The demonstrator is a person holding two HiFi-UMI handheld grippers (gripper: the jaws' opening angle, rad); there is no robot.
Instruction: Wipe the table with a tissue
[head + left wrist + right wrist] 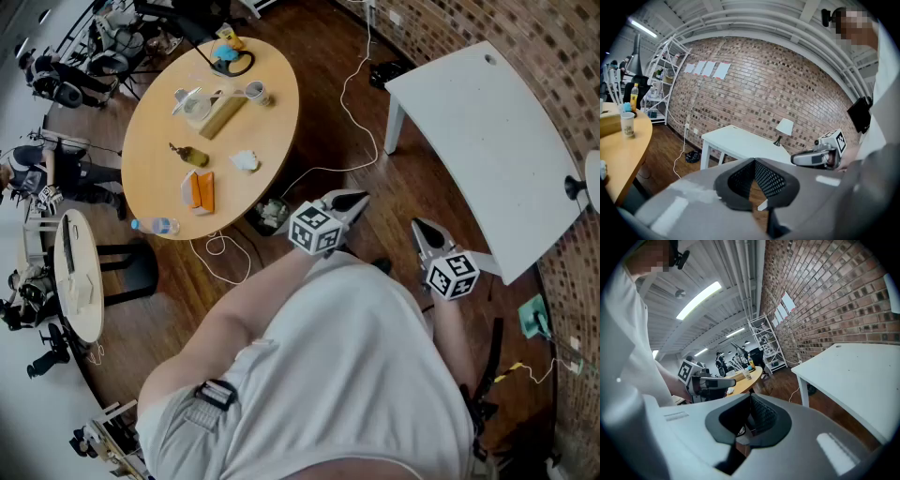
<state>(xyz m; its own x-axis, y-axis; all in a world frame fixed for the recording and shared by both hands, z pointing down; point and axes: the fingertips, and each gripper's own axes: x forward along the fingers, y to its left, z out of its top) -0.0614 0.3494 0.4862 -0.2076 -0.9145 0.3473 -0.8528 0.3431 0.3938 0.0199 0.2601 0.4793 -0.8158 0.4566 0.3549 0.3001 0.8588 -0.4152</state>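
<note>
A crumpled white tissue (245, 161) lies on the round wooden table (159, 141), well ahead and to the left of both grippers. My left gripper (359, 197) is held in the air over the wooden floor, its jaws shut with nothing between them (753, 160). The right gripper (417, 225) hangs beside it, near the white table, jaws also together and empty (750, 395). Each gripper view shows the other gripper: the right one (816, 157) and the left one (708, 381). The tissue shows in neither gripper view.
The round table also carries an orange packet (202, 190), a wooden box (220, 114), a cup (255, 92) and a bottle (155, 225). A white rectangular table (487, 141) with a lamp (586, 183) stands at right by the brick wall. Cables (352, 112) trail across the floor.
</note>
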